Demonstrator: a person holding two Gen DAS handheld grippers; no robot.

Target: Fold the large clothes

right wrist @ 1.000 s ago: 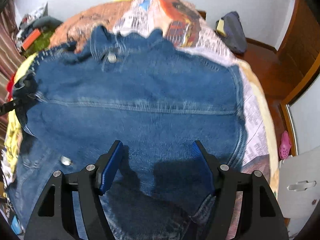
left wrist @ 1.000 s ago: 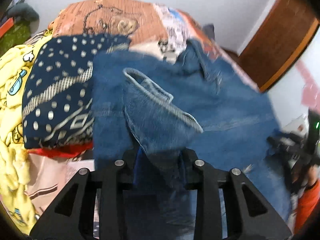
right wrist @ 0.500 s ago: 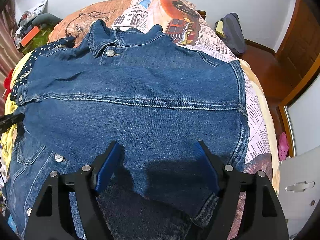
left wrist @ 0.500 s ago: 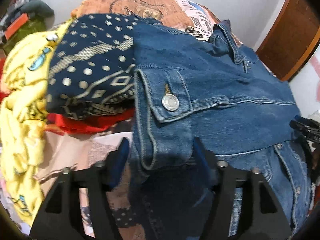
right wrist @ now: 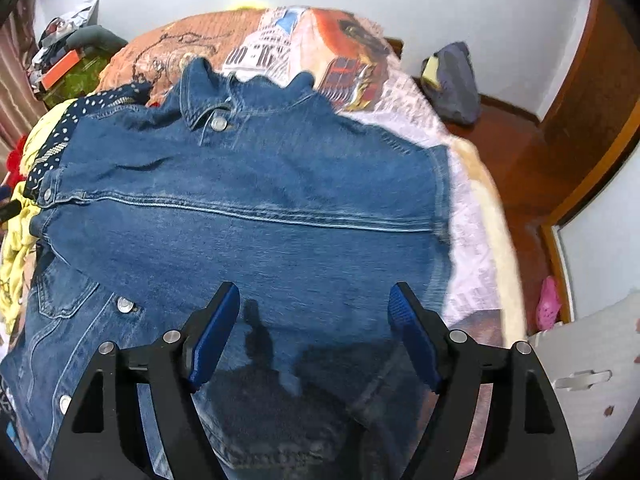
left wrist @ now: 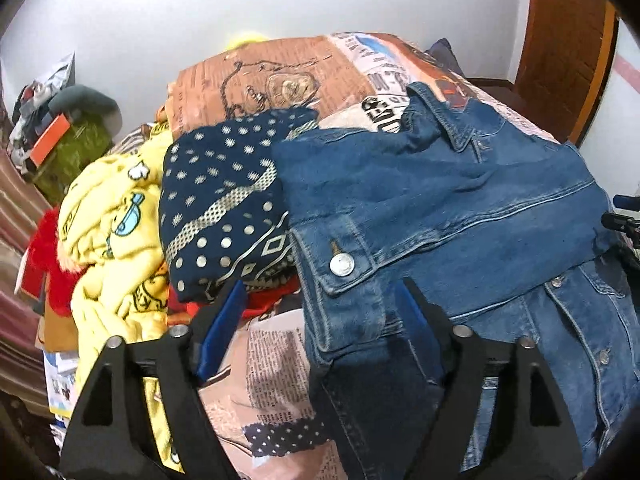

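A blue denim jacket [right wrist: 256, 200] lies spread on the bed with a sleeve folded across it, collar toward the far end. In the left wrist view the jacket [left wrist: 460, 208] fills the right half, its buttoned sleeve cuff [left wrist: 340, 272] lying loose between my fingers. My left gripper [left wrist: 320, 304] is open, just behind the cuff and holding nothing. My right gripper [right wrist: 314, 312] is open and empty, hovering above the jacket's near part.
A pile of other clothes lies left of the jacket: a navy dotted garment [left wrist: 224, 208], a yellow cartoon garment [left wrist: 112, 220] and a red one [left wrist: 48, 256]. The bed has a printed cover [right wrist: 472, 232]. A wooden door [left wrist: 568, 40] and floor [right wrist: 516, 152] are at the right.
My left gripper, shut on the denim sleeve cuff a second ago, laid it across the jacket, opened and drew back. My right gripper stayed open and lifted slightly.
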